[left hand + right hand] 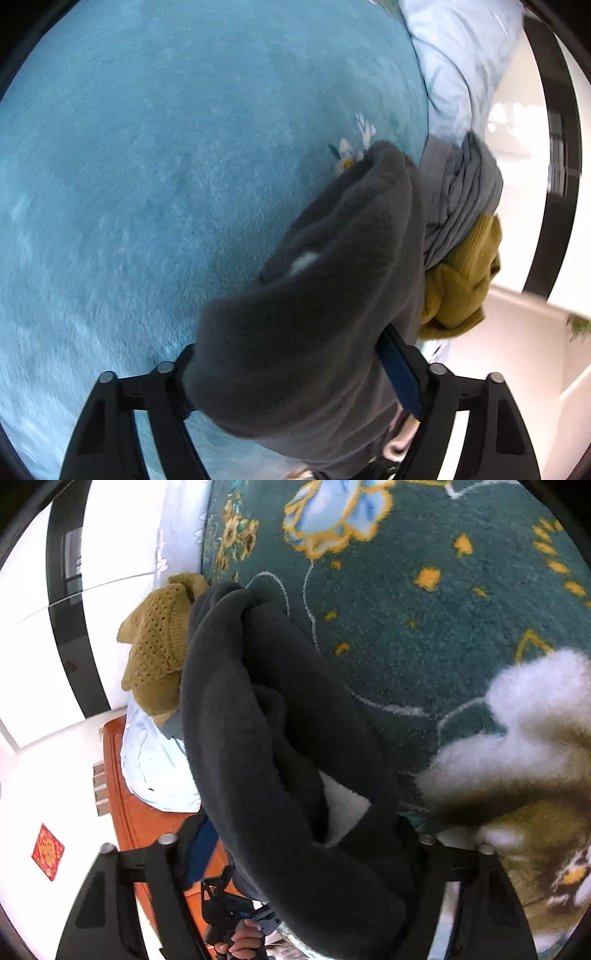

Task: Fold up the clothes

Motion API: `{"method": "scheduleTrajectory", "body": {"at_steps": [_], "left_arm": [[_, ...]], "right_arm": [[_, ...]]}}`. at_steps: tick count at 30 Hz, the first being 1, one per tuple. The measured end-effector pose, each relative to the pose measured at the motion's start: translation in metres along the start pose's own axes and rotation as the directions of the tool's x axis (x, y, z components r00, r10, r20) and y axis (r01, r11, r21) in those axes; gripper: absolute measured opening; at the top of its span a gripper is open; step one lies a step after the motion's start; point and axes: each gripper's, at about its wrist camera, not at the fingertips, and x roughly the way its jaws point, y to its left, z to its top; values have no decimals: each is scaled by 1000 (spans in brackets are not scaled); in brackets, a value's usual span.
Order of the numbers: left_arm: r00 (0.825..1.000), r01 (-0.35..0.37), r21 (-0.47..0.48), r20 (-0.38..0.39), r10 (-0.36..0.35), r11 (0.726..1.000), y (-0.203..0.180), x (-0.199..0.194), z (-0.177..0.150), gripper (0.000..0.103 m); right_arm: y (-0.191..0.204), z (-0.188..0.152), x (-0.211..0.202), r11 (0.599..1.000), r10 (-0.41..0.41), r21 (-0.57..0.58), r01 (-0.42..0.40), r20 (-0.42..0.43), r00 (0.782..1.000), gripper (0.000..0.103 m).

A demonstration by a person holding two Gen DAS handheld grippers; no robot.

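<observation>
Close up, the left gripper (295, 376) has its jaws pinched on the dark grey fleece (325, 280). The right gripper (295, 849) pinches the same fleece too. It hangs bunched between them over the blue-green blanket (147, 184). I think the fleece is being lifted to spread out for folding. Next it needs a flat, smooth lay. Farther off, at two o'clock, sits a yellow knit (461, 288) by a grey cloth (469, 192).
</observation>
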Motion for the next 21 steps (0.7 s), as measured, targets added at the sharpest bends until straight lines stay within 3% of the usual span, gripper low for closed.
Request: {"method": "scheduleTrajectory", "body": {"at_steps": [4,6,9,14,21], "left_arm": [[999,-37,-32,15,37,999,-12,-7,-3,63],[998,-61,-40,20,62,997,-20,-11,-5,45],[994,-105,-3,26,105,994,-49,-28,-9,35],[992,-126,69,39,123,990,-91,-77,-32,31],[984,-180,124,23,178,976,-71,-188,-61,31]], "right_arm": [[14,-9,-7,999,-35,-19,35,-5,999,50],[24,-8,-5,995,-91,-40,91,-9,996,42],[40,-5,-7,990,-133,-38,132,-3,991,35],[89,-29,-35,990,-110,-85,110,11,994,32],[121,-97,-84,984,-137,-120,134,-23,990,32]]}}
